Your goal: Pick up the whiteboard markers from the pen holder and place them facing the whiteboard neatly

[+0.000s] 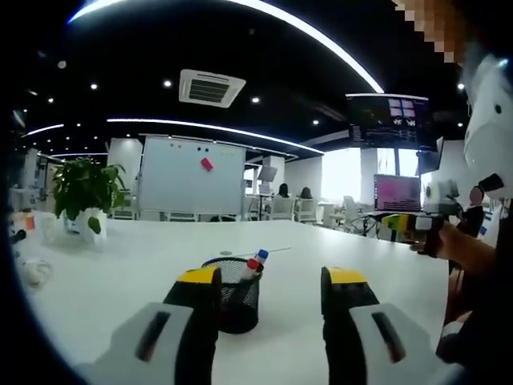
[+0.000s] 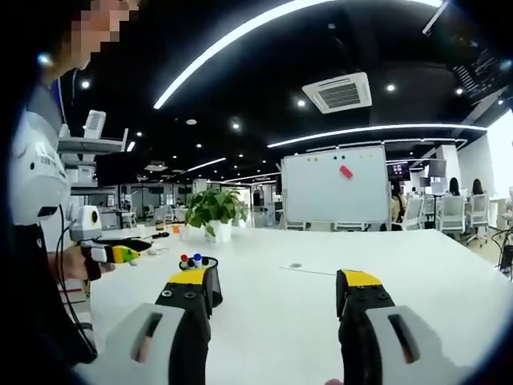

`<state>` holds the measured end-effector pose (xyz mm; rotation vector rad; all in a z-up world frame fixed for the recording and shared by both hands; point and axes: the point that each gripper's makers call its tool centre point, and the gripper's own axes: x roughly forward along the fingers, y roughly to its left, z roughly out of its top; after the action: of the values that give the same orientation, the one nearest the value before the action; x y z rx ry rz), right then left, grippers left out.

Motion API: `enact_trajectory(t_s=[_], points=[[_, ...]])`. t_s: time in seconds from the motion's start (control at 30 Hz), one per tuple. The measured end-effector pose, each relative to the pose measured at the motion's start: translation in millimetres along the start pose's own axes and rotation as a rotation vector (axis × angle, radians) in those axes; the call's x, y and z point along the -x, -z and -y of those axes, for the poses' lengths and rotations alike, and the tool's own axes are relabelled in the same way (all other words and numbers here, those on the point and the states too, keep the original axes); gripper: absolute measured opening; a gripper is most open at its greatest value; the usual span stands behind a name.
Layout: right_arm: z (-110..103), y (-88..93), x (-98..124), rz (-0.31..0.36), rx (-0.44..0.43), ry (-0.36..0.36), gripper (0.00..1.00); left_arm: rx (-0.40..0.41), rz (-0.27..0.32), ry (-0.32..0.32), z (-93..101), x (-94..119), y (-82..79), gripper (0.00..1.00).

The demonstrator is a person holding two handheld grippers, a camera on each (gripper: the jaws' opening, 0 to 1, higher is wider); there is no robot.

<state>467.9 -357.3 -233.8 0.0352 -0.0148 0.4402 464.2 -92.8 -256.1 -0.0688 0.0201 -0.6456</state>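
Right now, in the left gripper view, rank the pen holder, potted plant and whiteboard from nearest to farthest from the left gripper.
1. Pen holder, just past the left gripper, by its left jaw.
2. Potted plant, far left on the table.
3. Whiteboard, beyond the table.

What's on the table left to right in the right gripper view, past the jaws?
Other gripper held at the left edge → pen holder with markers → potted plant further back → whiteboard behind the table.
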Motion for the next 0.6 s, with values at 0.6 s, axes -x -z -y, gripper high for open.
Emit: enact_trajectory(t_s=[0.6], points=[[-3.8, -3.5, -5.8, 0.005, 0.032, -0.015, 0.64, -0.017, -0.002, 0.024, 7.1, 0.4, 2.3, 0.51]])
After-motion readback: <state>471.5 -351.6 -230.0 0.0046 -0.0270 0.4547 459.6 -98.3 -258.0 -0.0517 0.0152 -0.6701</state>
